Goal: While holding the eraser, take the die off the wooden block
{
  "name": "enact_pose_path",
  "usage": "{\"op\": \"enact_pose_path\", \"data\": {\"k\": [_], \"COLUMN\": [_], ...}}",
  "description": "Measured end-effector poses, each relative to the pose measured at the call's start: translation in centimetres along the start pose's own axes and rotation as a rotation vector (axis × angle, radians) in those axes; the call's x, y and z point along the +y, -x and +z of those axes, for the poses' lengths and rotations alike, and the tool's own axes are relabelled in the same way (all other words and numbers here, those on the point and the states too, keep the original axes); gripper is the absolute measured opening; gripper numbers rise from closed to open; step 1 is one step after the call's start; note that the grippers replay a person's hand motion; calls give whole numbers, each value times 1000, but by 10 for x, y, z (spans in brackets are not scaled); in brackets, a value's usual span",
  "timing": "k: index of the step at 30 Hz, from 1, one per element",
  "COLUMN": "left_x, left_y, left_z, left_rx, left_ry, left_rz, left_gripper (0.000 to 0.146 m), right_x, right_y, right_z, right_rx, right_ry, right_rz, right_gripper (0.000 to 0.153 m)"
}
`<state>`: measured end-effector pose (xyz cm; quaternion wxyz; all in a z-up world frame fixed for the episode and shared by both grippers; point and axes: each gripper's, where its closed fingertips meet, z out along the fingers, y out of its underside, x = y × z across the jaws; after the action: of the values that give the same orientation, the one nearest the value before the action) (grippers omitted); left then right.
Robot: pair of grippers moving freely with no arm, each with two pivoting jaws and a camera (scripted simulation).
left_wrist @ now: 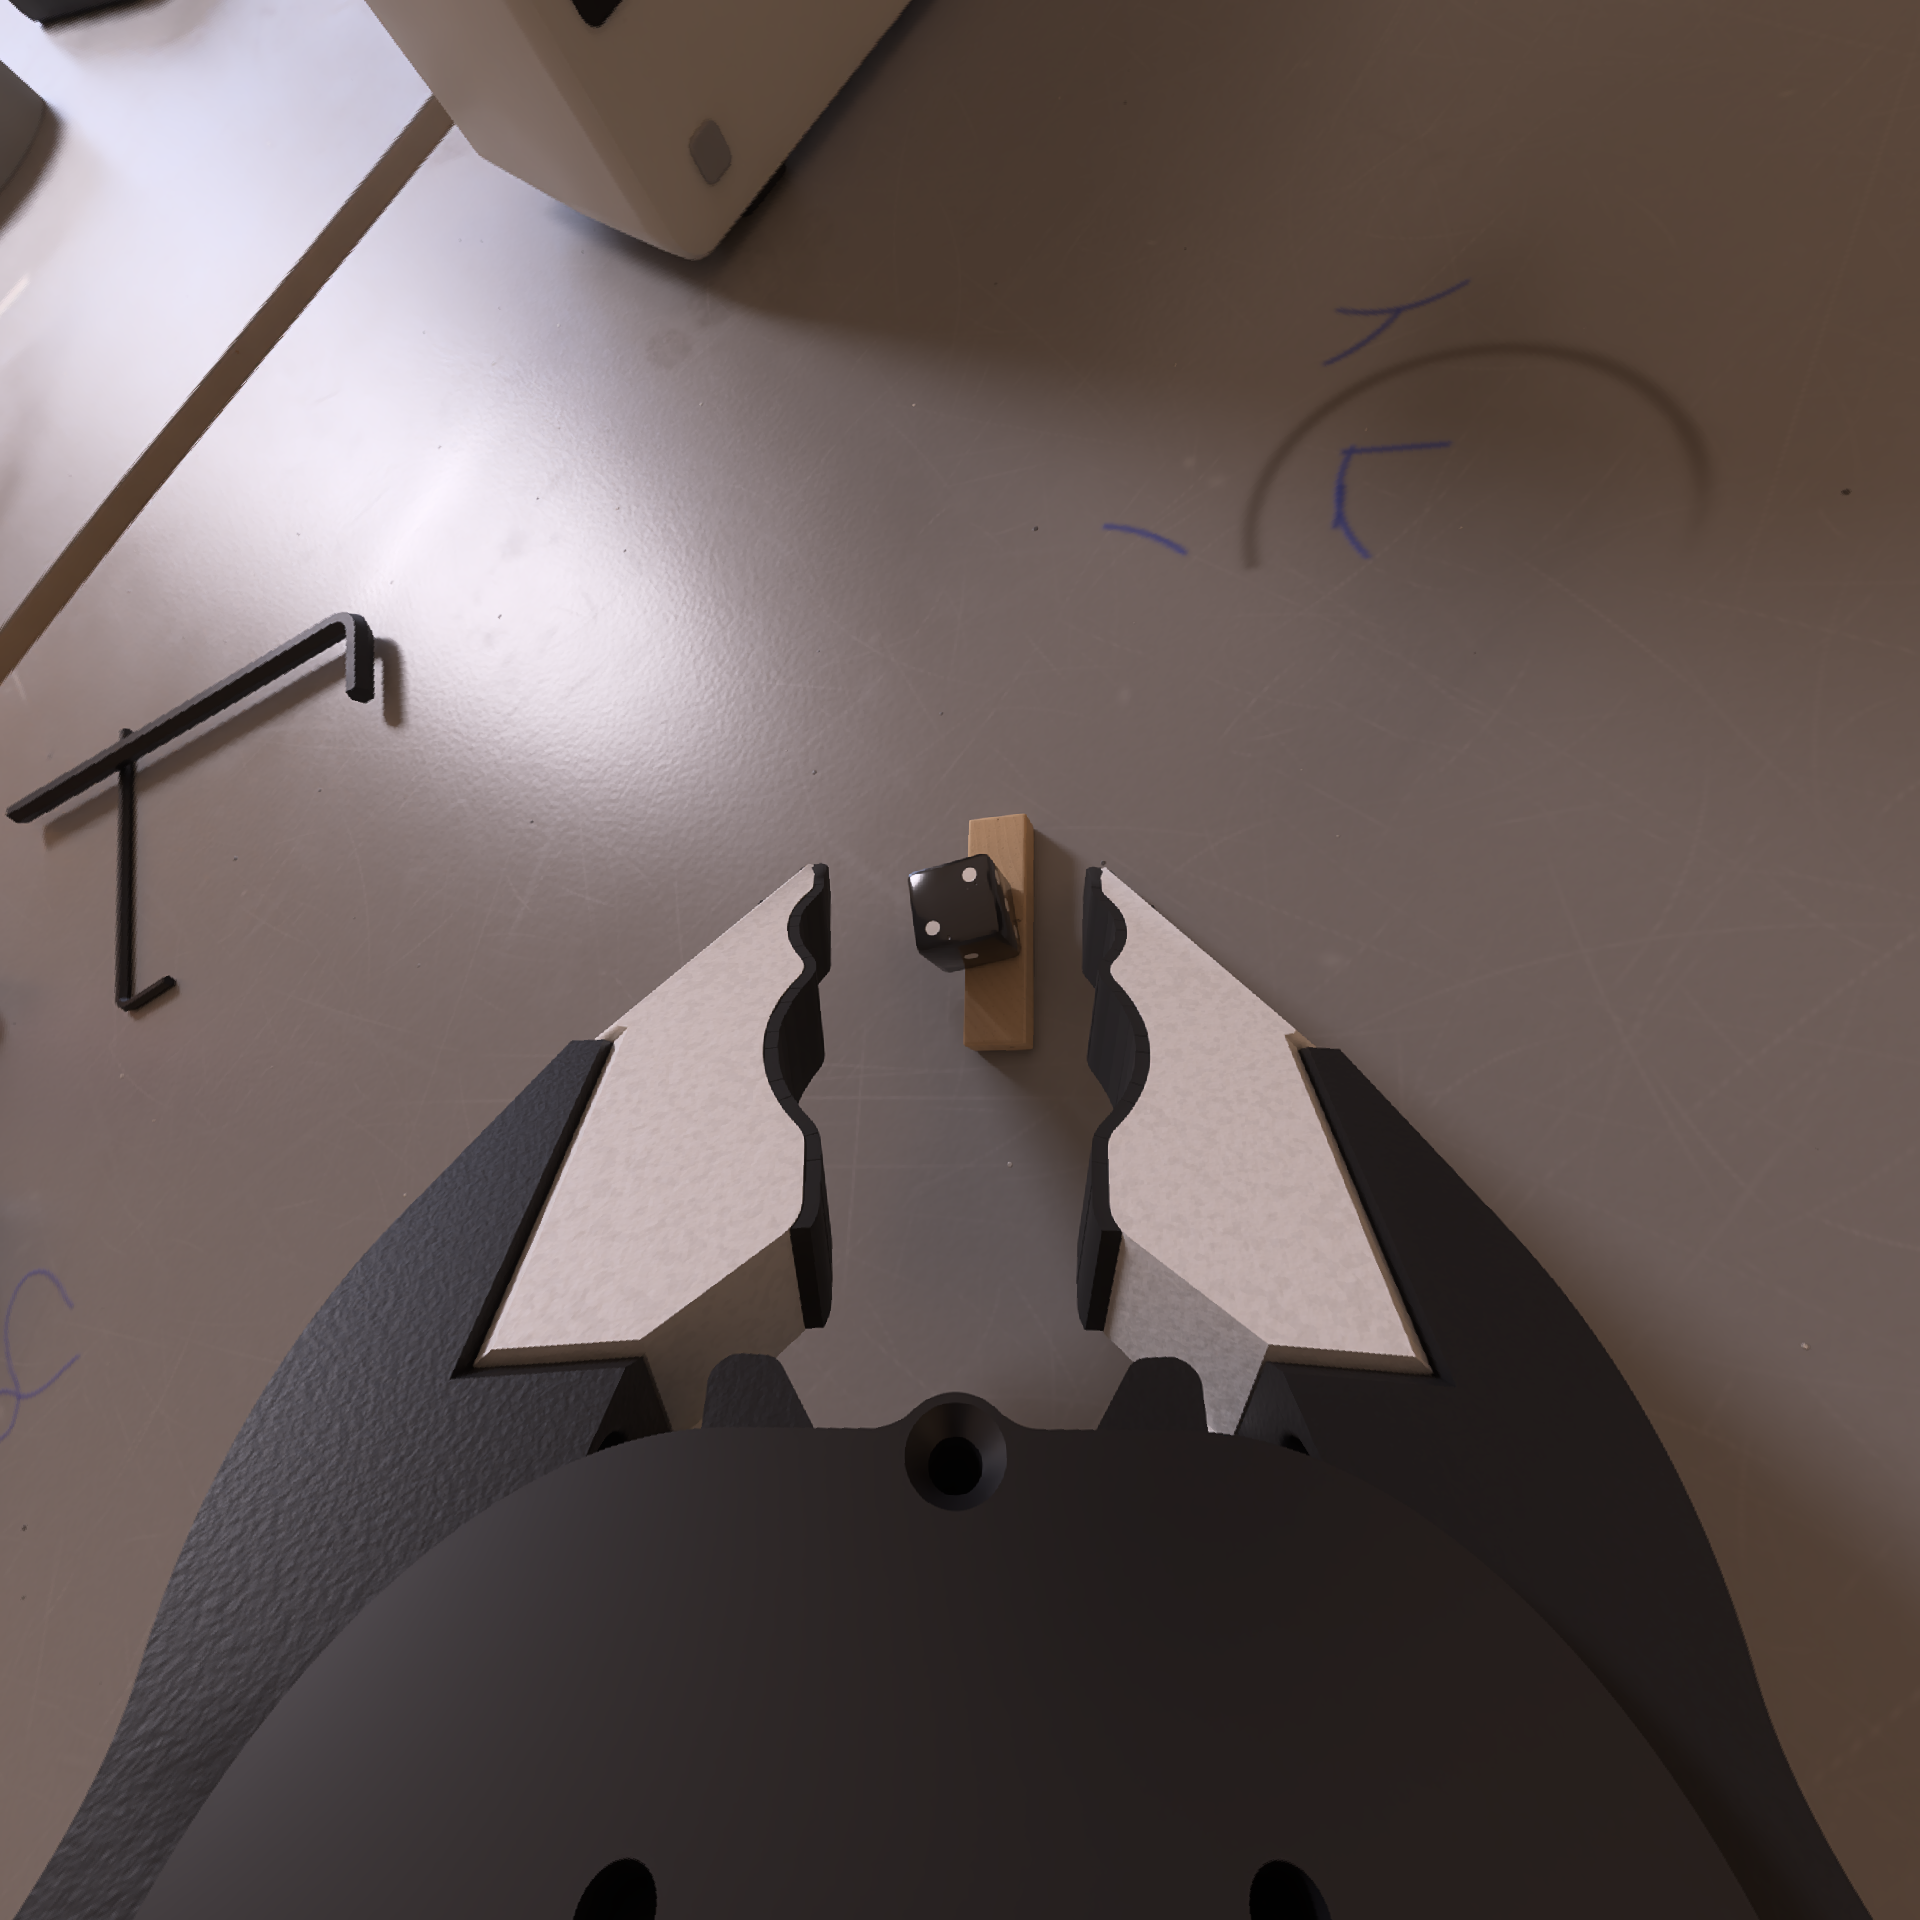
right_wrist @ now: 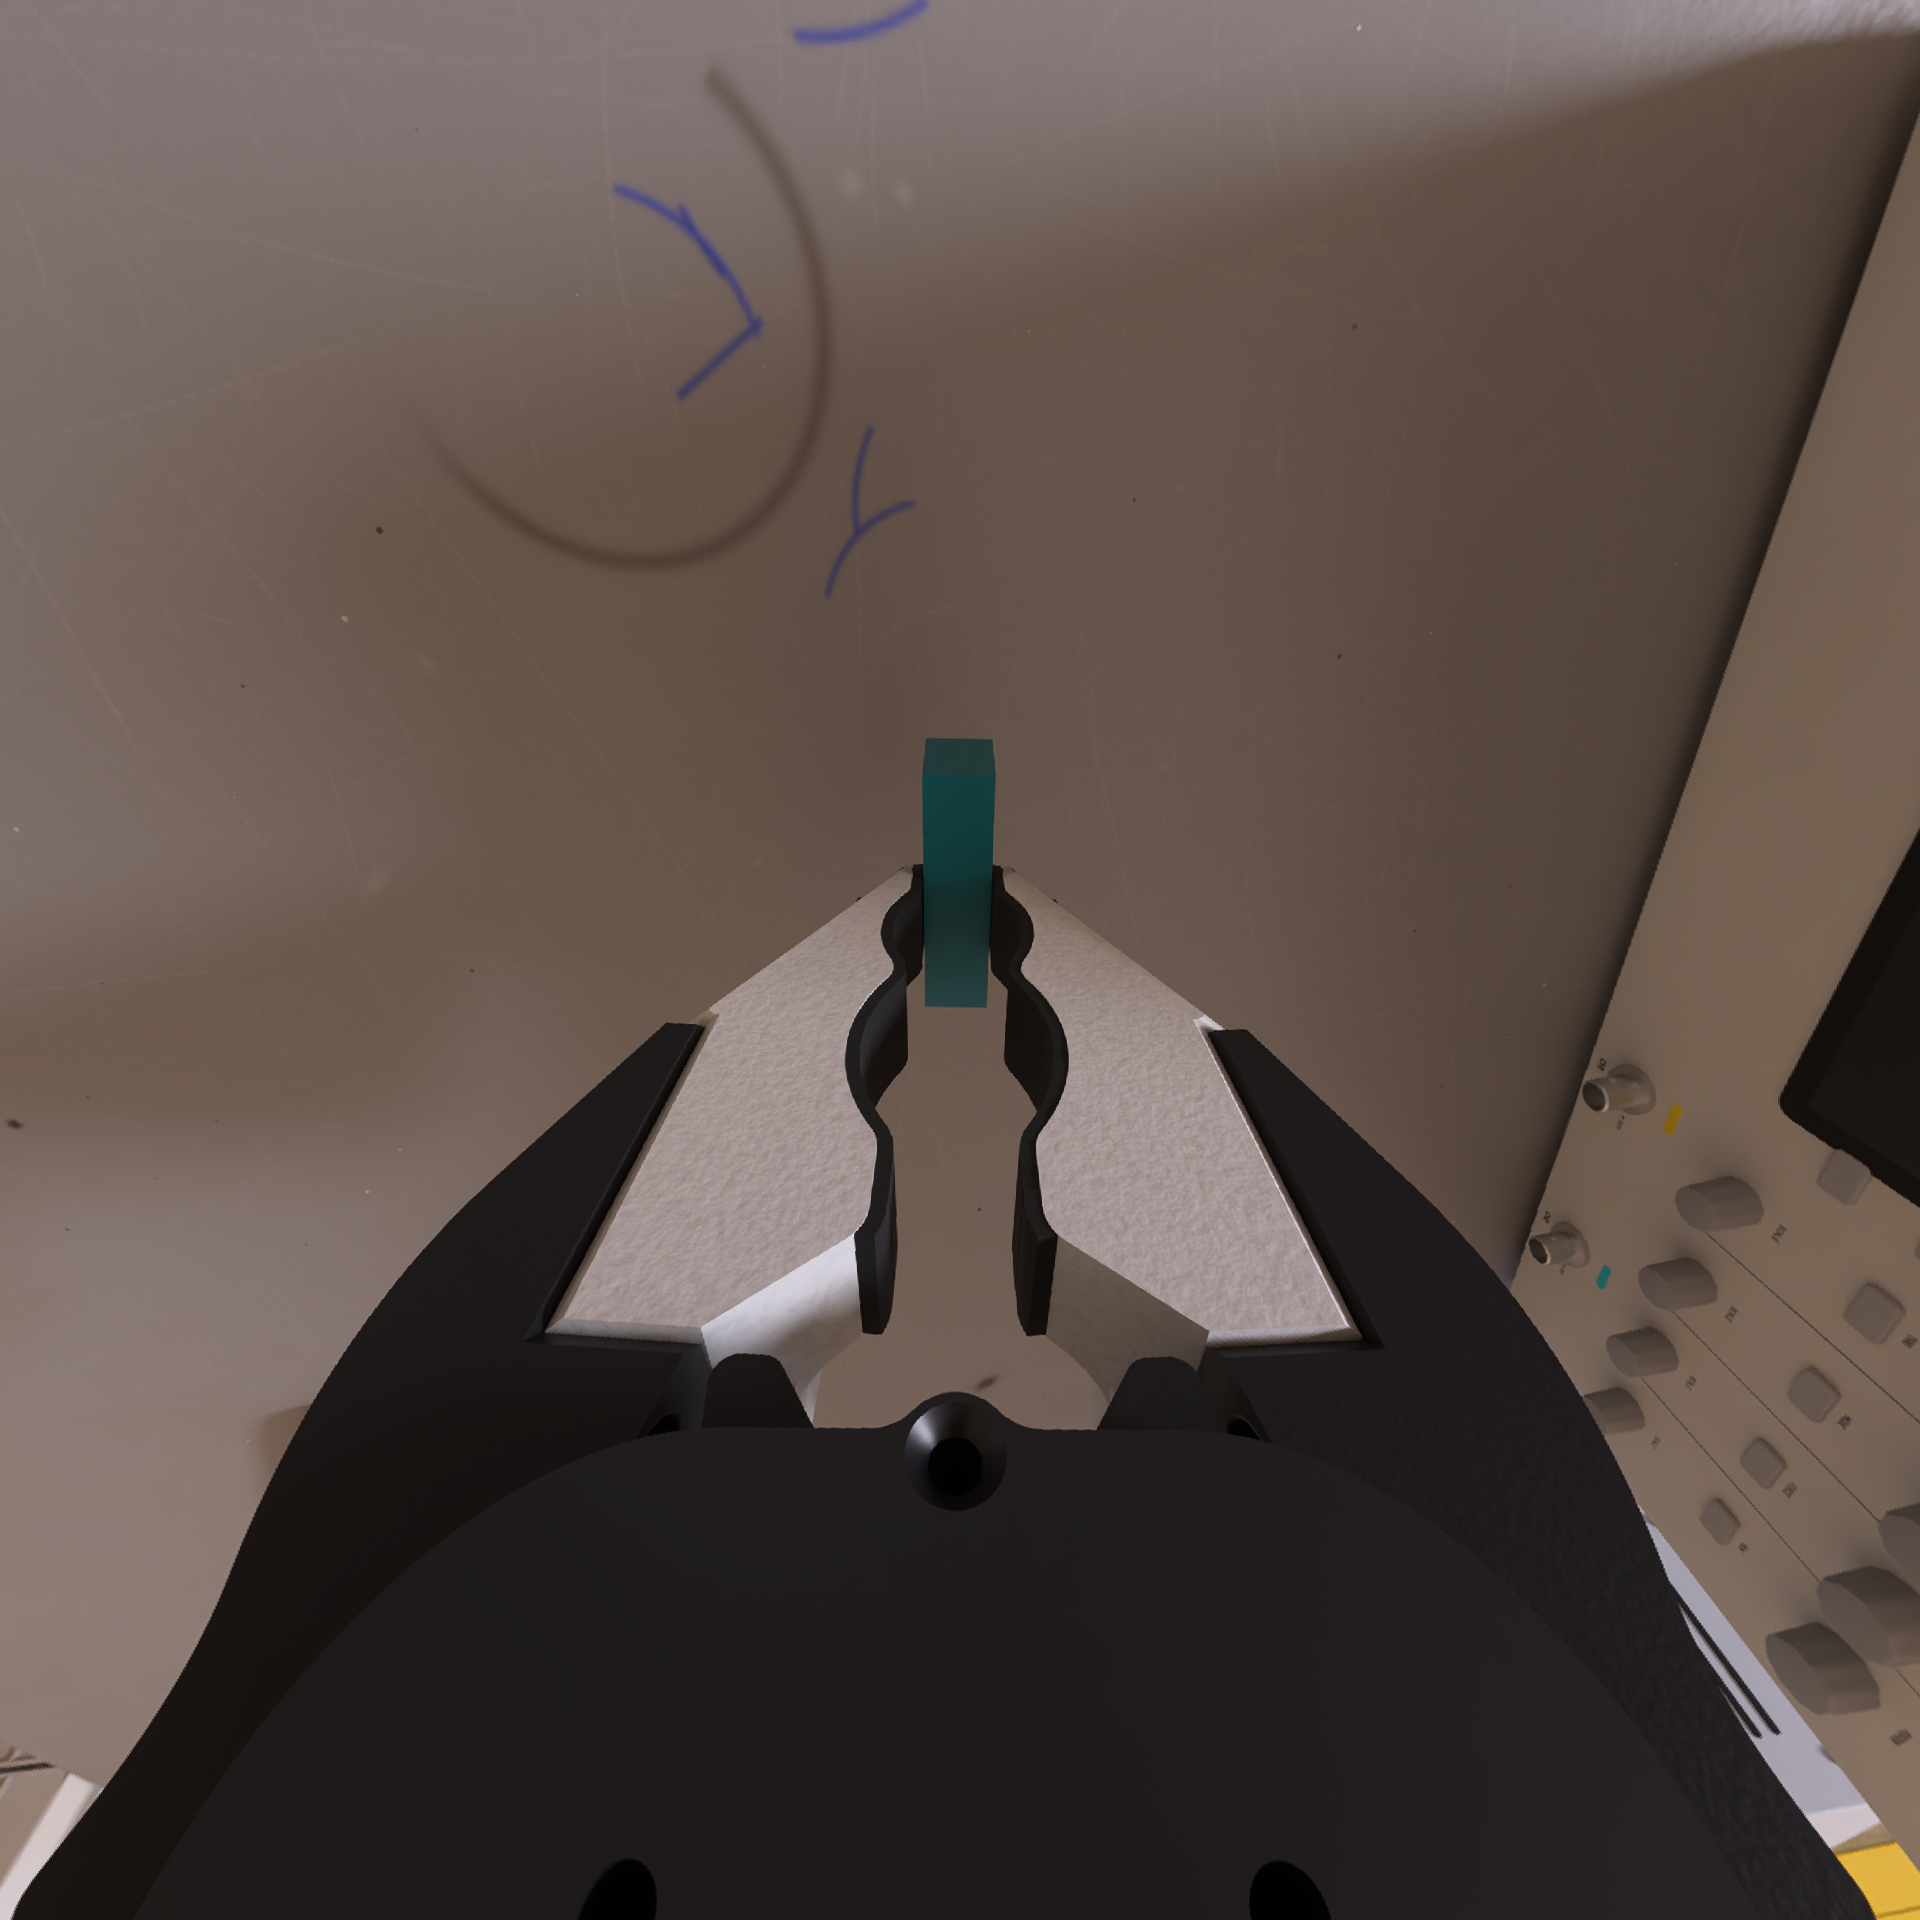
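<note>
In the left wrist view a black die [left_wrist: 958,912] with white pips rests on a thin wooden block [left_wrist: 1002,933] that lies flat on the grey-brown tabletop; the die overhangs the block's left edge. My left gripper [left_wrist: 956,878] is open and hovers above them, with die and block showing between its fingertips. In the right wrist view my right gripper [right_wrist: 957,883] is shut on a teal eraser [right_wrist: 957,831], which sticks out forward past the fingertips, held above the table.
Two black hex keys [left_wrist: 208,717] lie at the left. A beige device [left_wrist: 613,114] stands at the top. A beige instrument with knobs and a screen [right_wrist: 1766,1351] is at the right. Pen marks and a ring stain [left_wrist: 1455,447] mark the table.
</note>
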<state>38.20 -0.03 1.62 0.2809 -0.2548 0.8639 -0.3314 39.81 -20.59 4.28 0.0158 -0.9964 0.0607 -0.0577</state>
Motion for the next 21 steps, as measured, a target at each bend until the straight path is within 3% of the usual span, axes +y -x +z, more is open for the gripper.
{"op": "enact_pose_path", "data": {"k": [11,17,21], "left_x": [0,0,1], "left_y": [-2,-2,-2], "left_z": [0,0,-1], "left_rx": [2,6,11], "left_ry": [2,3,8], "left_rz": [10,0,-6], "left_gripper": [45,46,45], "right_x": [-4,-64,-76], "right_y": [-1,27,25], "right_z": [2,-6,-3], "right_rx": [2,-36,9], "right_ry": [-6,-221,-228], "right_rz": [-9,-166,-197], "right_gripper": [11,11,11]}}
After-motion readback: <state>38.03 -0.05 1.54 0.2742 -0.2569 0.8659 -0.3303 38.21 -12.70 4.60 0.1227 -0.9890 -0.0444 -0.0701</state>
